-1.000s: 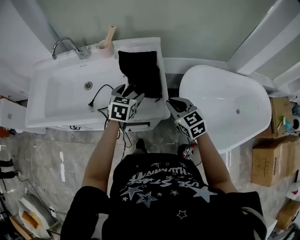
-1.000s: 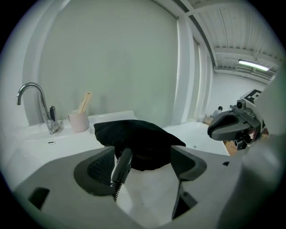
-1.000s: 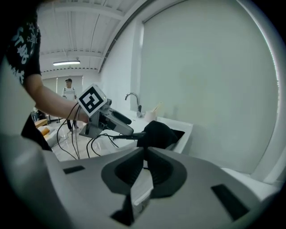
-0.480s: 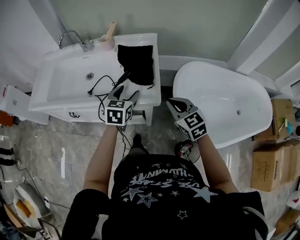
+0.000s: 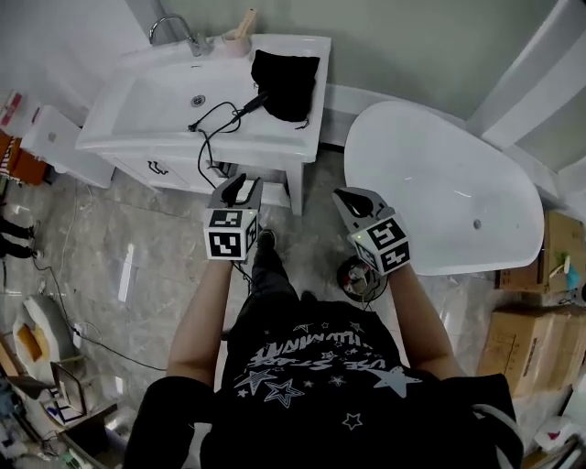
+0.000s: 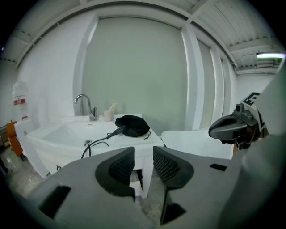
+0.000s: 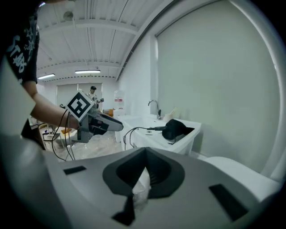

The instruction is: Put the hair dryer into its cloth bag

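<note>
The black cloth bag [image 5: 286, 82] lies on the white sink counter [image 5: 275, 147]. The hair dryer is inside it, with only its dark handle end [image 5: 256, 101] sticking out and the black cord [image 5: 215, 124] trailing into the basin. Both grippers hang over the floor, well short of the sink. My left gripper [image 5: 240, 183] points at the bag [image 6: 132, 125]; its jaws are closing, a narrow gap remains and nothing is between them [image 6: 143, 154]. My right gripper [image 5: 352, 197] is shut and holds nothing that I can make out [image 7: 145, 154].
The sink basin [image 5: 156, 101] has a faucet [image 5: 174, 27] and a cup [image 5: 240, 41] at its back. A white bathtub [image 5: 439, 174] stands at the right, with cardboard boxes [image 5: 522, 339] beyond it. A small round device with wires [image 5: 362, 275] sits on the floor.
Both grippers have drawn back from the sink's edge to over the floor. The left jaws went from wide open to nearly closed. The bag with the dryer stays on the counter.
</note>
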`<state>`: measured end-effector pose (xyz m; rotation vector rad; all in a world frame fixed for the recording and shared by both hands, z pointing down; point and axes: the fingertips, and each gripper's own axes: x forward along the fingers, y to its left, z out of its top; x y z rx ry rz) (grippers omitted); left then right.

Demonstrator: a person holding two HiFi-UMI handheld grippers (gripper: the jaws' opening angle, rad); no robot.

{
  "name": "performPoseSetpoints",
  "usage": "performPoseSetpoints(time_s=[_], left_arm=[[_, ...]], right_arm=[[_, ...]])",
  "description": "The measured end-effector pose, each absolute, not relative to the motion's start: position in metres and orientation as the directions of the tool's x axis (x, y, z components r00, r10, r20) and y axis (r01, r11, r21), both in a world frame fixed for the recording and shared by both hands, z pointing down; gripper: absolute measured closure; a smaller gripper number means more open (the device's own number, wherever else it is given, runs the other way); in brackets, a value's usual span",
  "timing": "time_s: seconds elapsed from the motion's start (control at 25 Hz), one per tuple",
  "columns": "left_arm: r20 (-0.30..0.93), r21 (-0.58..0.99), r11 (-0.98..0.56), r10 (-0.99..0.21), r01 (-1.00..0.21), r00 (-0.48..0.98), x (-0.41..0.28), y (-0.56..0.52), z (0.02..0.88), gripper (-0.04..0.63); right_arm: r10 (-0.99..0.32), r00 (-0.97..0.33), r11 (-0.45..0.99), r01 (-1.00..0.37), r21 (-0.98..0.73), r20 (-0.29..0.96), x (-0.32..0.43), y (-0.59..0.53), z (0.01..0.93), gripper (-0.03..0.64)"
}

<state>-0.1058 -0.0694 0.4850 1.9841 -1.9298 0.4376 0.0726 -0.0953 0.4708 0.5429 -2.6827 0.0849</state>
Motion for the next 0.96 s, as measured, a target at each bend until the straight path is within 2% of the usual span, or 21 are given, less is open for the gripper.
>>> performPoseSetpoints(time_s=[0.48, 0.96], left_arm=[[0.532, 0.104, 0.131, -0.845, -0.986, -0.056, -0.082, 0.064, 0.522, 0.456], [0.539, 0.171, 0.226, -0.836, -0.959, -0.101, -0.083, 0.154, 0.539, 0.486]], right_arm=[[-0.163, -0.905, 0.973, -0.214, -0.091, 0.392, 0.052, -0.015, 0.502, 0.612], [-0.091, -0.902, 0.984, -0.148, -0.103, 0.421, 0.030, 0.047, 0.521, 0.612]])
